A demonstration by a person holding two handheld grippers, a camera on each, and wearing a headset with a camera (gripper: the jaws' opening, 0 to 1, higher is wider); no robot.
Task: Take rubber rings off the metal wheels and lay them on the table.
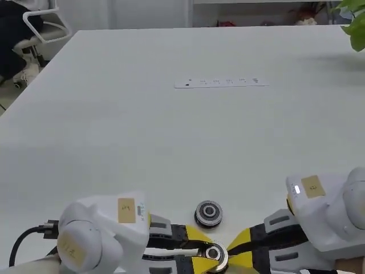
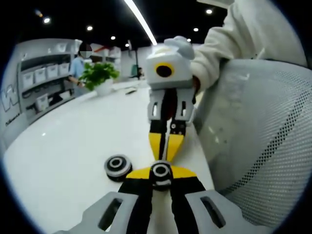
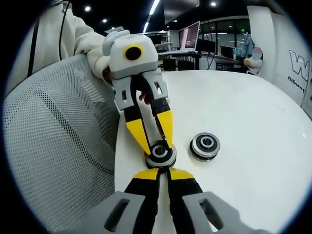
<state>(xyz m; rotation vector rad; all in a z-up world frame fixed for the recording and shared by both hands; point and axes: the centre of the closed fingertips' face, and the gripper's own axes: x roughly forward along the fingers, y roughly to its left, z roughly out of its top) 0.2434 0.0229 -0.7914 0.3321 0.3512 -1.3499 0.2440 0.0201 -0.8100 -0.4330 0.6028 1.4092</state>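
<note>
- Left gripper (image 1: 204,254) is clamped on a metal wheel (image 3: 161,154), one yellow tip on each side of it, right at the near edge of the table (image 1: 182,142).
- Right gripper (image 3: 163,171) meets that wheel from the opposite side. Its jaws are drawn almost together and the tips sit against the wheel's rim. Whether they nip the rubber I cannot tell.
- A second wheel (image 1: 209,212) lies flat just beyond the held wheel, apart from it and from both grippers. The dark band (image 3: 193,146) is on its rim.
- Close quarters on the person's side of the held wheel — the table edge runs right there, with a mesh chair back (image 3: 63,146) hard against it.
- Beyond the held wheel there is plenty of room: bare white top, well away to a socket strip (image 1: 221,83) set flush in the surface.
- Far off to the right of the held wheel, a plant (image 1: 356,25) sits at the table's back corner.
</note>
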